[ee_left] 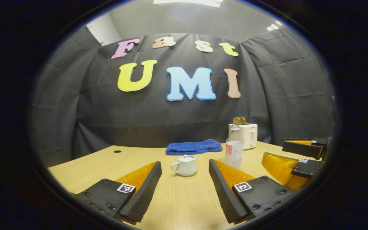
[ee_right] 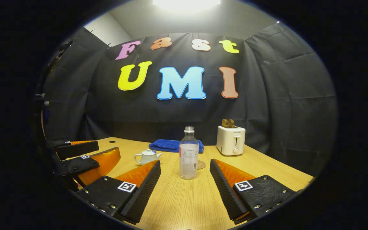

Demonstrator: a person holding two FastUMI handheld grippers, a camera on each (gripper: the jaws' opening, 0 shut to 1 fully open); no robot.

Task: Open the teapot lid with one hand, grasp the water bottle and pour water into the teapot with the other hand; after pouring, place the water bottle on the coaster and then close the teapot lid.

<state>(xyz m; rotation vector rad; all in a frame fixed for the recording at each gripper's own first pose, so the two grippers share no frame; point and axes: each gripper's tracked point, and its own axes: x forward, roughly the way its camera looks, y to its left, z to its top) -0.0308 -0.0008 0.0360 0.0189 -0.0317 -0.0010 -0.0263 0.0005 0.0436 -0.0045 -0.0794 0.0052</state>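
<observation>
Teapot (ee_left: 185, 165) lidded on wooden table (ee_left: 184, 198), capless water bottle (ee_right: 188, 153) upright near round coaster (ee_right: 200, 164), left gripper (ee_left: 185, 179) and right gripper (ee_right: 185, 179) both spread wide, grasping nothing.

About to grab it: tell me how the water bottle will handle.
The water bottle is tall on a narrow base, so a push up high would probably tip it. Its clear, thin-looking wall may flex when squeezed. It has no cap, so tilting could spill.

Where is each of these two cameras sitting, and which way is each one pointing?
Left gripper view: rides on the left gripper, aimed straight at the teapot; its own open fingers show below, the right gripper at the right edge.
Right gripper view: rides on the right gripper, aimed at the water bottle; own open fingers below.
Shared: table, teapot, water bottle, blue towel, toaster.
</observation>
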